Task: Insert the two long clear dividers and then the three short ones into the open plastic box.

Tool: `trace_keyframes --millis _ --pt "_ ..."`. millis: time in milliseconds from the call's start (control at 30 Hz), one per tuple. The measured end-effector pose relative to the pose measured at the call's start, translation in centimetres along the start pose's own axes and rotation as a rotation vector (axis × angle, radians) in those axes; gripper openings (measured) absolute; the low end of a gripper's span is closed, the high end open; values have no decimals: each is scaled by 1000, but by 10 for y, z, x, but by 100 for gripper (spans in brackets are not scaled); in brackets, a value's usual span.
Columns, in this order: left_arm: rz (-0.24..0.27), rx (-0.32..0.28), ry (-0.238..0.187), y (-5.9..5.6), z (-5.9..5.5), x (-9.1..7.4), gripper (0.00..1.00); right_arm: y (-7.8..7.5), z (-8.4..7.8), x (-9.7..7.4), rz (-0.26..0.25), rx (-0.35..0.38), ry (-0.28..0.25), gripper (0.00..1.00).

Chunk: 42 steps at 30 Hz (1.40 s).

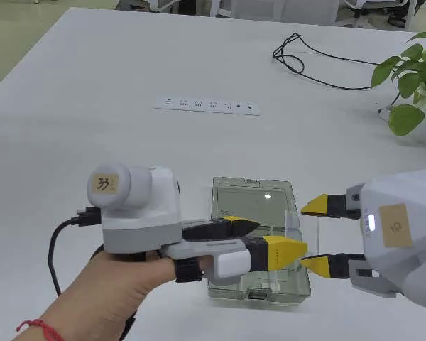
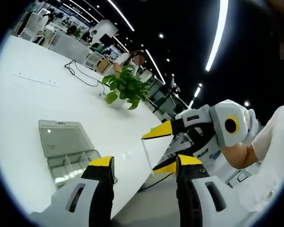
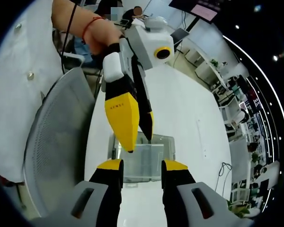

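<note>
The clear plastic box (image 1: 264,288) lies on the white table with its lid (image 1: 252,199) folded open behind it; in the left gripper view the box (image 2: 61,142) has dividers standing in its near half. My right gripper (image 1: 304,236) comes in from the right and is shut on a clear divider (image 1: 310,229), held upright between its yellow tips just above the box's right side. The same divider (image 3: 139,163) spans the right gripper's jaws (image 3: 142,164). My left gripper (image 1: 277,238) points right over the box, open, its tips close to the divider; nothing sits between them.
A white power strip (image 1: 207,105) lies further back on the table, with a black cable (image 1: 305,60) and a potted plant (image 1: 412,78) at the far right. A grey mesh chair (image 3: 57,142) stands at the table's near edge.
</note>
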<state>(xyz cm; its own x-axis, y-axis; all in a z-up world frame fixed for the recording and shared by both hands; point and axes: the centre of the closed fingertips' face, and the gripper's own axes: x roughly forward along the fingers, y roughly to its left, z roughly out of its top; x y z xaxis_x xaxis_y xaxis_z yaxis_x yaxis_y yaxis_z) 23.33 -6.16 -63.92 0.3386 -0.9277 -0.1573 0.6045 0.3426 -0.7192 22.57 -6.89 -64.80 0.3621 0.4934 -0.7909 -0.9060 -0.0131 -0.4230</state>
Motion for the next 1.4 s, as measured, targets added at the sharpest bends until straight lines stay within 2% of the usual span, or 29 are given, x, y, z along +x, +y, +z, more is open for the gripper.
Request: trace_keyframes --millis 100,233,333,533,800,1067,1400 --pt "-18 -50 -10 -4 -1 4 39 2 6 -1 2 -6 -4 32" --pt "-30 -79 7 -7 -6 7 31 2 8 -2 -1 -20 0 32" --pt "-36 -104 0 -7 -7 9 23 3 11 -2 1 -29 3 32" --pt "-32 -109 7 -5 -9 9 10 4 12 -2 1 -45 10 33" --pt "-41 -110 15 -5 -10 10 1 4 11 -1 4 -56 24 33" --pt "-38 -112 16 -4 -10 10 0 4 10 -1 3 -62 34 33" --pt "-28 -128 -9 -3 -8 10 0 2 11 -1 -6 -87 45 33"
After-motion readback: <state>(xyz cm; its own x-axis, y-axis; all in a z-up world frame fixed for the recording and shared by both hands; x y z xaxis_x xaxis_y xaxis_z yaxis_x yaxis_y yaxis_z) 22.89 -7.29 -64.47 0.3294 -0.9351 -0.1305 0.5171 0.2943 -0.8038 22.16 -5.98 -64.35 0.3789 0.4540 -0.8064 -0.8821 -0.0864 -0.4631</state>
